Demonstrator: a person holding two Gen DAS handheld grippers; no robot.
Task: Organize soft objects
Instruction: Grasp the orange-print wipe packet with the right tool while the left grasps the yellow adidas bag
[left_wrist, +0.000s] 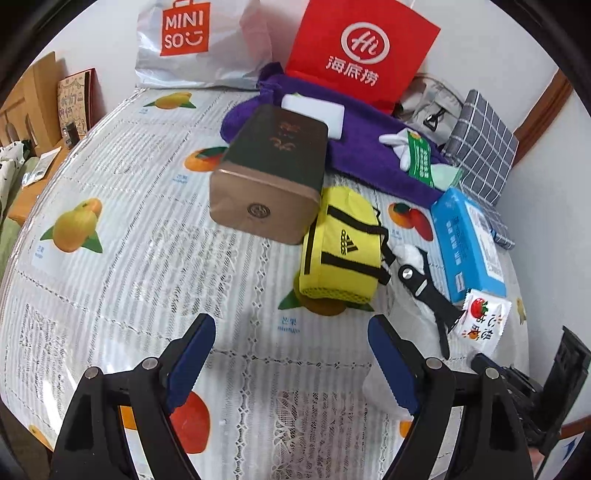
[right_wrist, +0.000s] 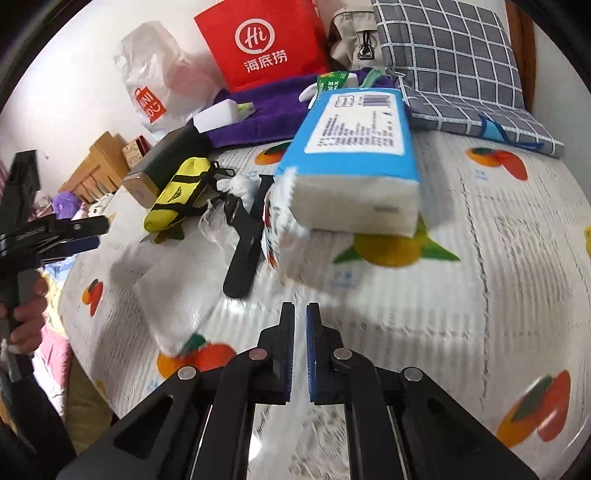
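A yellow Adidas pouch (left_wrist: 341, 245) lies mid-table just ahead of my open, empty left gripper (left_wrist: 291, 345); it also shows in the right wrist view (right_wrist: 179, 194). A blue tissue pack (right_wrist: 356, 162) lies ahead of my right gripper (right_wrist: 301, 314), whose jaws are nearly closed with a thin gap and nothing between them. The pack also shows in the left wrist view (left_wrist: 467, 240). A purple towel (left_wrist: 362, 147) lies at the back with a white sponge (left_wrist: 314, 114) on it. A small white snack packet (left_wrist: 480, 319) lies by the tissue pack.
A dark tin box (left_wrist: 271, 170) rests beside the pouch. A black strap (left_wrist: 424, 291), a checked grey cushion (left_wrist: 480, 147), a red paper bag (left_wrist: 364, 51), a Miniso bag (left_wrist: 195, 40) and white tissue sheets (right_wrist: 173, 280) crowd the fruit-print tablecloth (left_wrist: 129, 258).
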